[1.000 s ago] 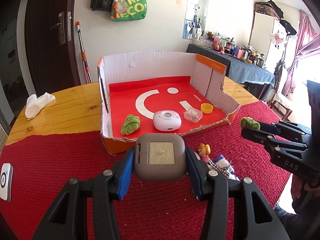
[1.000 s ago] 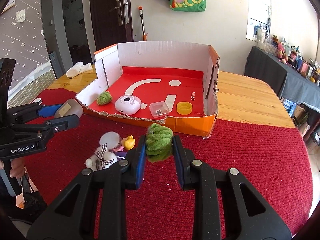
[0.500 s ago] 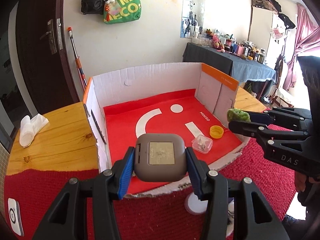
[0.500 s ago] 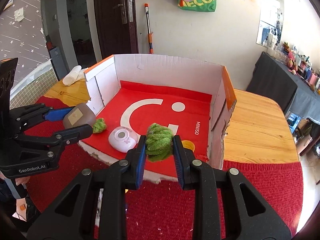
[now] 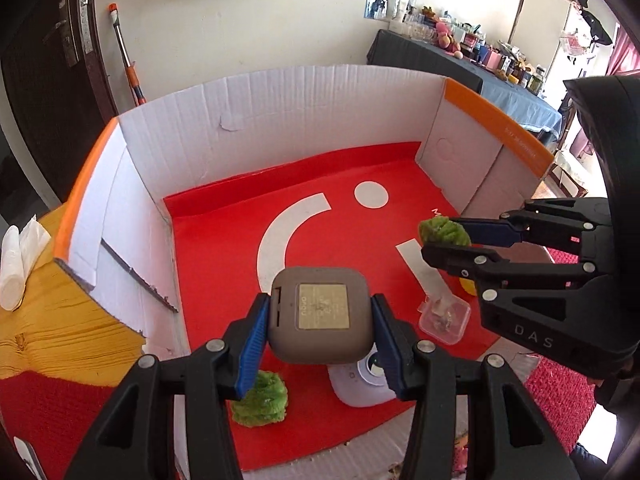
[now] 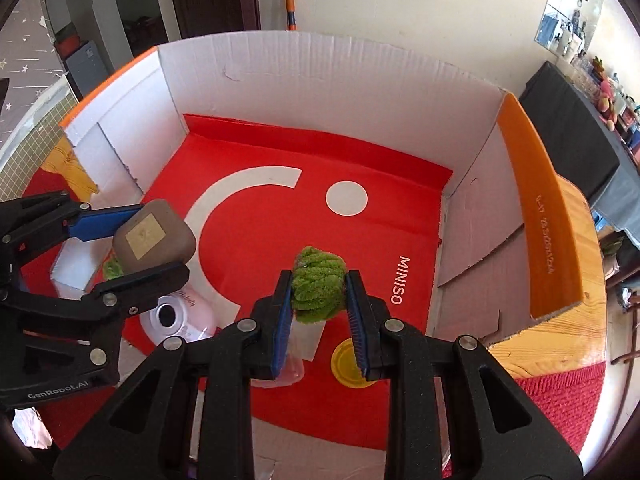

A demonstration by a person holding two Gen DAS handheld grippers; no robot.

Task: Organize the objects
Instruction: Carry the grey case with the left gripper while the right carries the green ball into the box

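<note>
My left gripper (image 5: 319, 316) is shut on a grey rounded square device (image 5: 318, 314) and holds it above the red floor of the cardboard box (image 5: 280, 128); it also shows in the right wrist view (image 6: 154, 236). My right gripper (image 6: 318, 292) is shut on a green fuzzy ball (image 6: 318, 288), held above the box floor near the right wall; it shows in the left wrist view (image 5: 442, 232). Below lie a second green fuzzy ball (image 5: 262, 400), a white round device (image 5: 362, 384), a clear small container (image 5: 444, 318) and a yellow cap (image 6: 350, 364).
The box stands on a wooden table (image 5: 48, 332) partly covered by a red cloth (image 6: 556, 396). The box walls are tall at the back and sides; the front is low. A white rolled cloth (image 5: 16, 264) lies on the table at the left.
Both grippers have moved forward and over the box with their loads still held. The toys on the red cloth in front of the box have dropped out of view.
</note>
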